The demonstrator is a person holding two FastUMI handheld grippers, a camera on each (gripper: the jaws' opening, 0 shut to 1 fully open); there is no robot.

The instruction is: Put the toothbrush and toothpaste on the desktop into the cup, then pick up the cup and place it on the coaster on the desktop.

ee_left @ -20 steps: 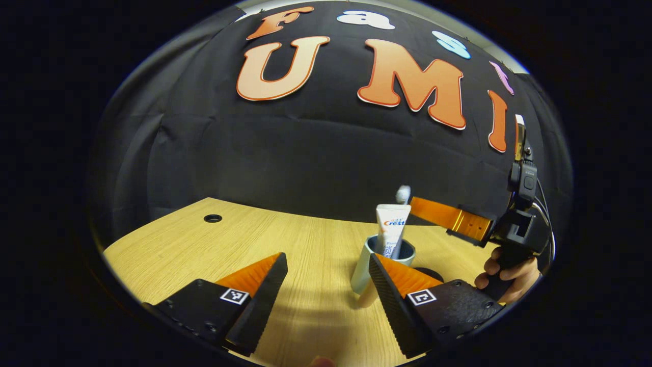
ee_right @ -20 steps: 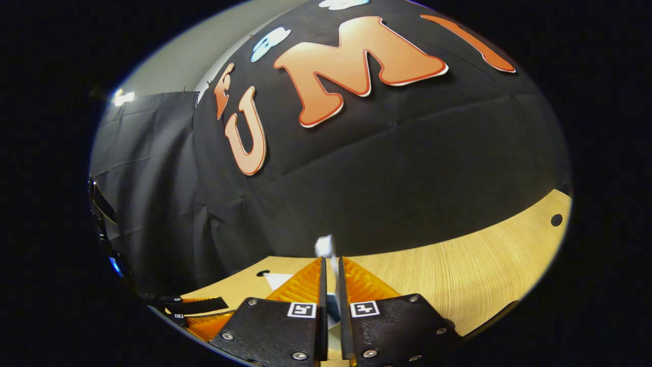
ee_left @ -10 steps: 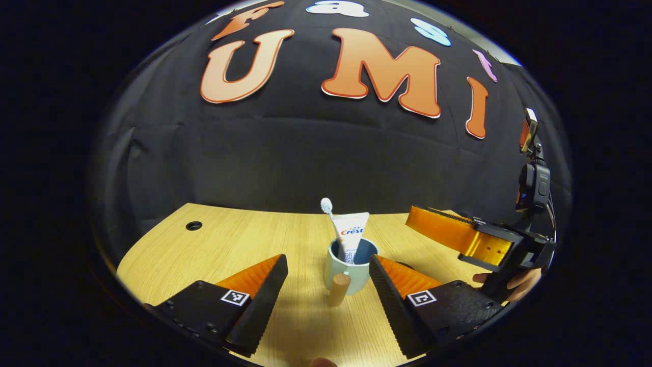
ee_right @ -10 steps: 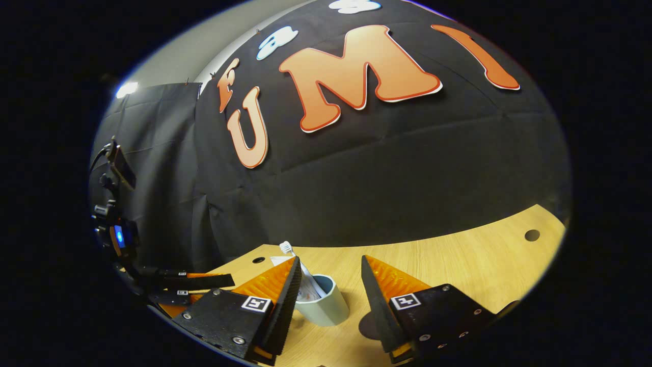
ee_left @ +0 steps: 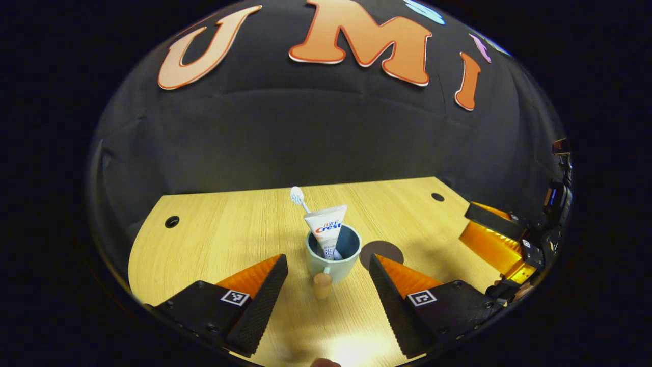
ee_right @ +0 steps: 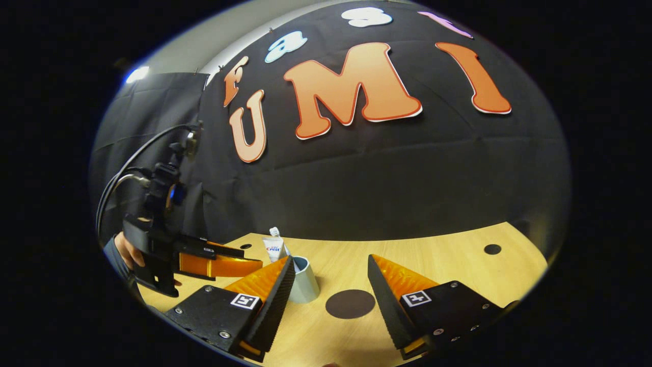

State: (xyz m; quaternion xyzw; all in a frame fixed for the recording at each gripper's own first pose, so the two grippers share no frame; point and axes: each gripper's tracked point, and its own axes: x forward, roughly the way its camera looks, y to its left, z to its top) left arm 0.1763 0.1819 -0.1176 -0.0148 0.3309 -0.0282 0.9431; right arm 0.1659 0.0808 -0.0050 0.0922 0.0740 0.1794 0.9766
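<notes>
On the counter (ee_left: 229, 234), cup (ee_left: 333, 255) holding toothbrush (ee_left: 297, 196) and toothpaste (ee_left: 326, 227) stands beside coaster (ee_left: 381, 253), left gripper (ee_left: 326, 285) fingers spread wide around its handle for pickup, right gripper (ee_right: 328, 290) released, clear.

The cup (ee_right: 304, 280) (right gripper view) sits half-hidden behind a finger.

A light wooden desktop (ee_left: 229, 239) is lying under everything, its grain running lengthwise. Round cable holes are sitting near its back corners: one hole (ee_left: 171, 221) at the left, another hole (ee_left: 437, 197) at the right. Black cloth (ee_left: 285, 137) is hanging behind it.
</notes>
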